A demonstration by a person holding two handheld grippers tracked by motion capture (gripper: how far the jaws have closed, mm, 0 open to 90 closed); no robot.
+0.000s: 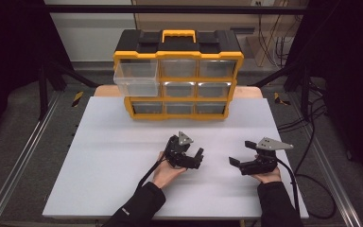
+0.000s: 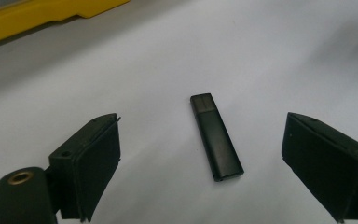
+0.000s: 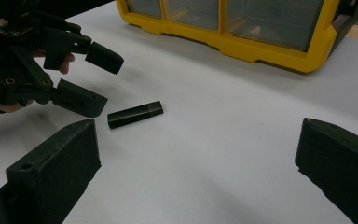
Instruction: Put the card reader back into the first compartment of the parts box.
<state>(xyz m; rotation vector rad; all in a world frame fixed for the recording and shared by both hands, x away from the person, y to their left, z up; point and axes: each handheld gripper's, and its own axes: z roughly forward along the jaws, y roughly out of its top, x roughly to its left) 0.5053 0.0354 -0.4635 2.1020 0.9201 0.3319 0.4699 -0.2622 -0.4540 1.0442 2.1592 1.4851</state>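
While hovering wide apart, the left claw is bracketing a black USB stick lying flat on the counter. Likely light, rigid, slick; pinch its long sides mid-body. Beyond, the right claw is waiting open.

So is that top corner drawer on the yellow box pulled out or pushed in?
Pulled out. The clear top-left drawer sticks forward past the organizer's yellow frame, while the other drawers sit flush.

No readable text, label, brand or number anywhere. Small pale mark on sleeve cuff, too small to read. Yellow-black hazard stripes on floor markers, no words.
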